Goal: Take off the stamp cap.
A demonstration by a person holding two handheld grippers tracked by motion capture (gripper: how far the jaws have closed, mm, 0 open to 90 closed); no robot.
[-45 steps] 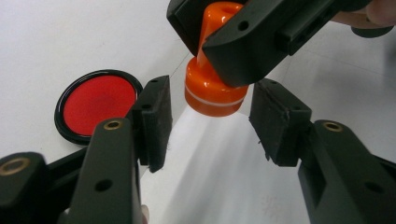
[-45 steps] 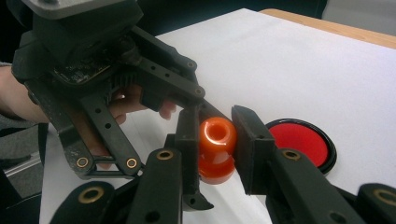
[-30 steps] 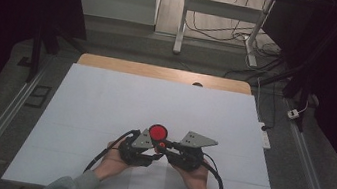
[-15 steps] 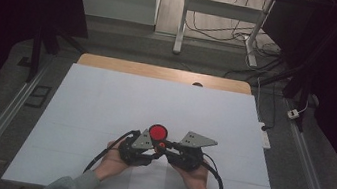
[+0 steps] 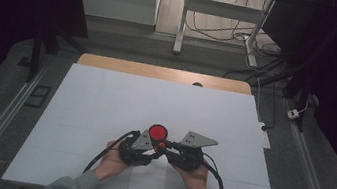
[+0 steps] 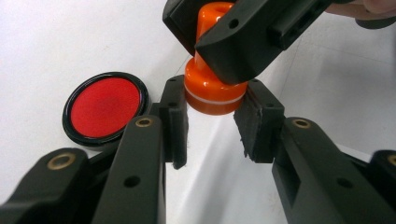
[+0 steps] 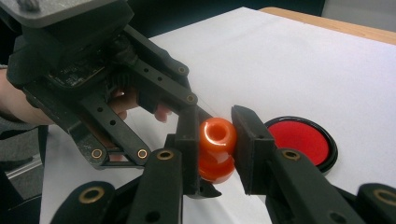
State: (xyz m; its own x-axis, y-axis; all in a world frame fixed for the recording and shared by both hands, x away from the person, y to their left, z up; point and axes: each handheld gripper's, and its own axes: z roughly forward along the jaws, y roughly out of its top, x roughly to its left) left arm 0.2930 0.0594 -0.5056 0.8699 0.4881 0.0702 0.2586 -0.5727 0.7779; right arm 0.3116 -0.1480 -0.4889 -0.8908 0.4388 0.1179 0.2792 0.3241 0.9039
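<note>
A small orange stamp (image 6: 212, 91) with a knob handle hangs just above the white table sheet, held between both grippers. My left gripper (image 6: 211, 105) is shut on its wide round base. My right gripper (image 7: 217, 135) is shut on the stamp's (image 7: 214, 168) knob handle. In the high view both hands meet near the table's front, the left gripper (image 5: 154, 150) and right gripper (image 5: 164, 147) tip to tip at the stamp (image 5: 161, 145). A round red ink pad (image 5: 157, 133) in a black case lies open on the sheet just beyond them, also the ink pad (image 6: 105, 106) beside my left jaws.
The white sheet (image 5: 155, 102) covers the table, with a wooden strip (image 5: 159, 72) bare at the far edge. A white power strip (image 5: 264, 135) lies off the right edge. Metal rails (image 5: 1, 120) run along both sides. Cables trail back from the grippers toward the person.
</note>
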